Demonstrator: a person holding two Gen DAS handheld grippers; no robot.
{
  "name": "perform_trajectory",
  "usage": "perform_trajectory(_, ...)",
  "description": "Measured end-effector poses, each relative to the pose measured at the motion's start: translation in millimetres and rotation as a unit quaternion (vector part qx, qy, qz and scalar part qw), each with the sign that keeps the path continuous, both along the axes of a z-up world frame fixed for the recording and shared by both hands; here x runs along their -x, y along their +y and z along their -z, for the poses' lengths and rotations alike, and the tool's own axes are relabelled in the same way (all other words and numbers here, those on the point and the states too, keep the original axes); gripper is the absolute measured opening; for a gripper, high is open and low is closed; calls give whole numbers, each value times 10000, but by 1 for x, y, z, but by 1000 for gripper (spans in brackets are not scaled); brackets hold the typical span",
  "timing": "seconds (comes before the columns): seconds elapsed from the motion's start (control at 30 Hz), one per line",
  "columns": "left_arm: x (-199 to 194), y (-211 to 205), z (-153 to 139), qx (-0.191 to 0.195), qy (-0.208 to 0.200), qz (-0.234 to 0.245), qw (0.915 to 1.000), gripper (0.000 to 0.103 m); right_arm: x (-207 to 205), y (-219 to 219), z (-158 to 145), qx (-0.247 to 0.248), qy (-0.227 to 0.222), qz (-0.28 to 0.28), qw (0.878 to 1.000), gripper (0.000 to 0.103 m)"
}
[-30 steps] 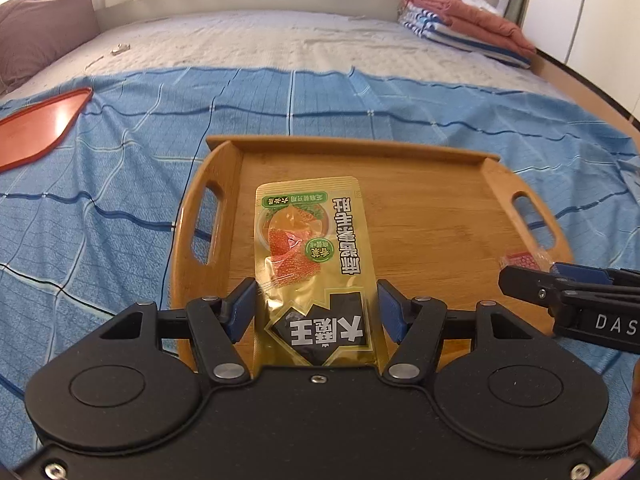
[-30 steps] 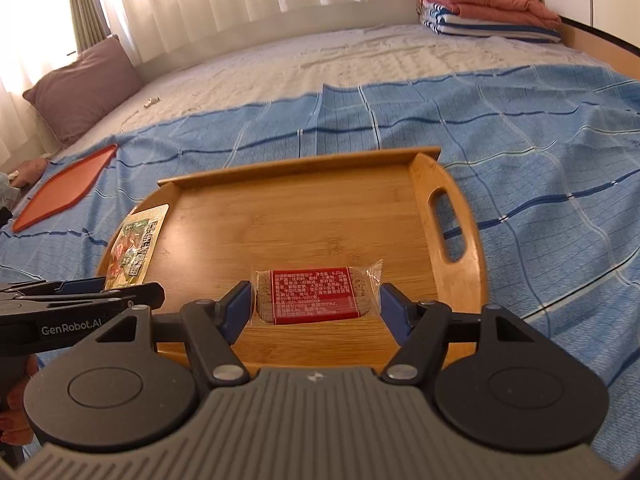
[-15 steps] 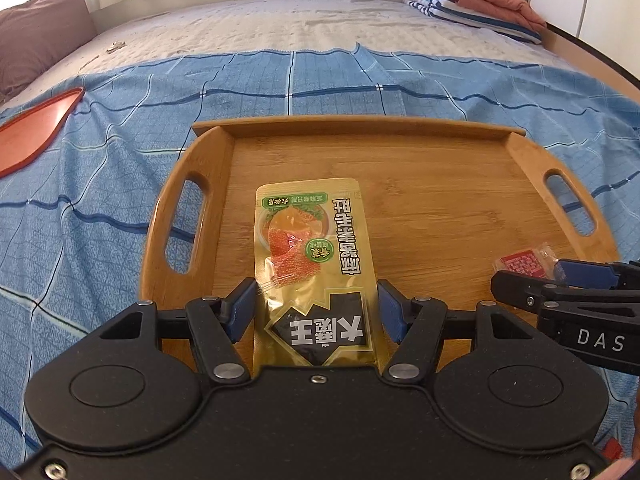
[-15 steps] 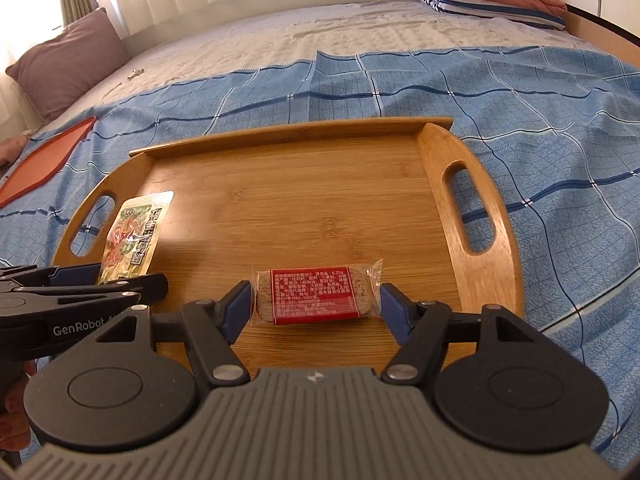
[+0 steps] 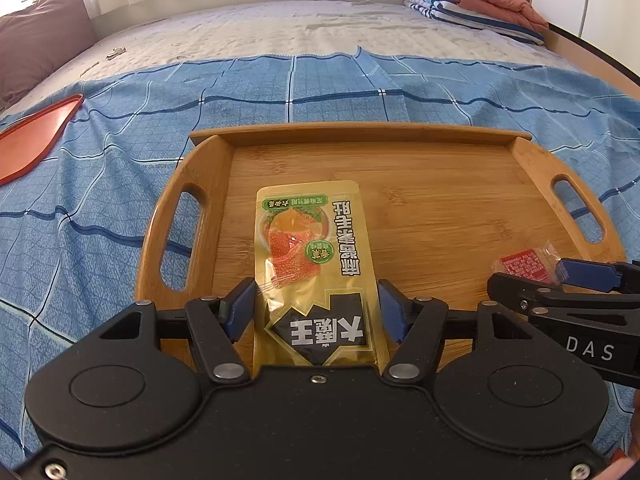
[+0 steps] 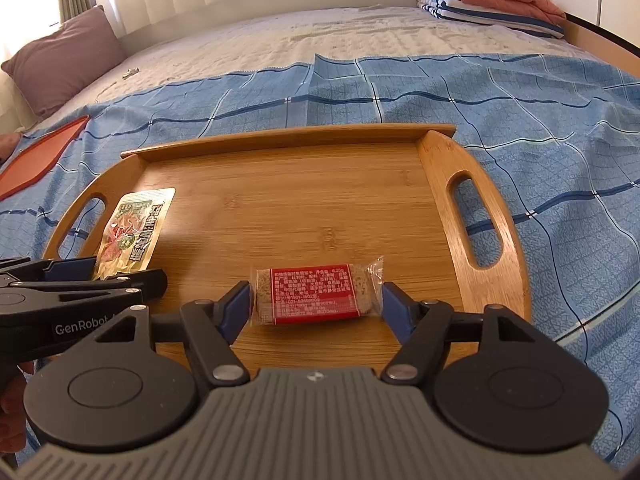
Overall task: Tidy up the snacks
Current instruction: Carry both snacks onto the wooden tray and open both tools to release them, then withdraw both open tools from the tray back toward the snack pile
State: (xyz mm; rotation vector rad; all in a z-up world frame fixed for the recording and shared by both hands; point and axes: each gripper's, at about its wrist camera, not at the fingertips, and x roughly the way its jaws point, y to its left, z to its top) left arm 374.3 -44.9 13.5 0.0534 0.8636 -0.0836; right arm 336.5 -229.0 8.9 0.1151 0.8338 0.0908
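tray [image 6: 496,216] middle: bare, passable | left: yellow pouch [image 6: 132,236] | front: red bar [image 6: 314,294]

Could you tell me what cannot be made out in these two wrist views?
- Left wrist view: the near end of the yellow snack pouch is hidden behind the left gripper body.
- Same view: the red-label snack bar is partly covered by the right gripper.
- Right wrist view: the bar's label print is too small to read.
- Both views: whether either snack touches the wooden tray.
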Motion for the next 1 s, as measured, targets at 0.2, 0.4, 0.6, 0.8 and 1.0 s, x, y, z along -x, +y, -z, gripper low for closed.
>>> perform_trajectory(0.2,5,4,-5,91,-26,-52,9999,73,2,1,-4,-27,12,36,10000,81)
perform_trajectory(0.4,19,8,-23,51,-201,-41,9998,79,11,3,-18,-8,-157,88,9998,87)
perform_trajectory(0.6,43,15,-38,136,-269,7,9995,82,28,3,-35,32,-301,108,9995,91)
perform_trajectory(0.8,76,19,-52,75,-386,141,9991,83,55,5,-47,85,-446,6,9990,93)
perform_trajectory(1.0,116,22,-69,25,-573,336,9978,84,90,6,-63,159,-686,-186,9973,94)
